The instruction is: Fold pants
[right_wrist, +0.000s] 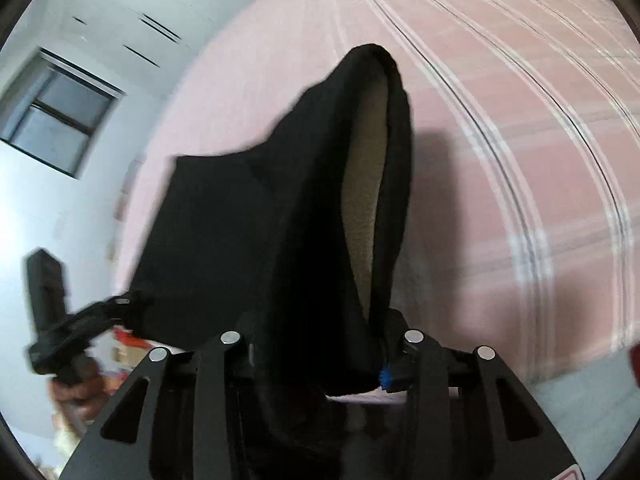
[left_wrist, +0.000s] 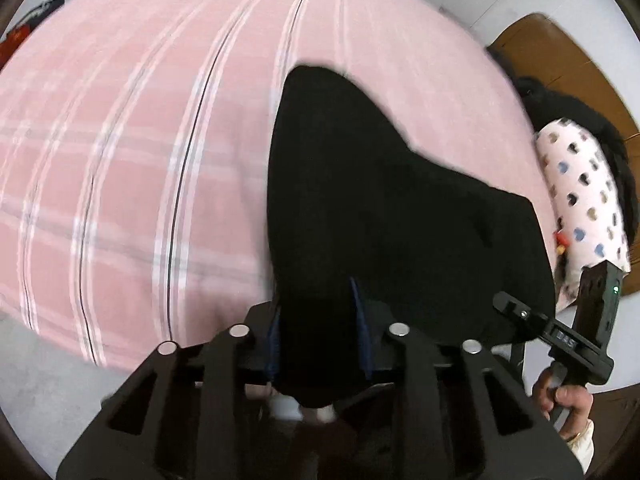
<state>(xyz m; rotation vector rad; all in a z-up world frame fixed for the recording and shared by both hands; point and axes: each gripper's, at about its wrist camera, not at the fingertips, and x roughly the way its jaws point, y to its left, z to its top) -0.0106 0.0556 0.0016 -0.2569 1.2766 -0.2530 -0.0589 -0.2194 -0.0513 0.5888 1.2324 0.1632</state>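
The black pants [left_wrist: 380, 208] hang lifted above a pink striped bed sheet [left_wrist: 140, 140]. My left gripper [left_wrist: 318, 332] is shut on one edge of the pants, the cloth draping over its blue pads. My right gripper [right_wrist: 320, 360] is shut on another edge; the pants [right_wrist: 248, 240] rise from it, showing a beige fleece lining [right_wrist: 364, 208]. The right gripper also shows in the left wrist view [left_wrist: 520, 314] at the cloth's right edge. The left gripper shows in the right wrist view [right_wrist: 128, 302] at the cloth's left edge.
The pink sheet [right_wrist: 500, 140] covers the bed under the pants. A white pillow with heart print [left_wrist: 584, 196] and a black fluffy item [left_wrist: 560, 104] lie at the bed's right edge, by a wooden headboard [left_wrist: 560, 52]. A window [right_wrist: 60, 112] is on the wall.
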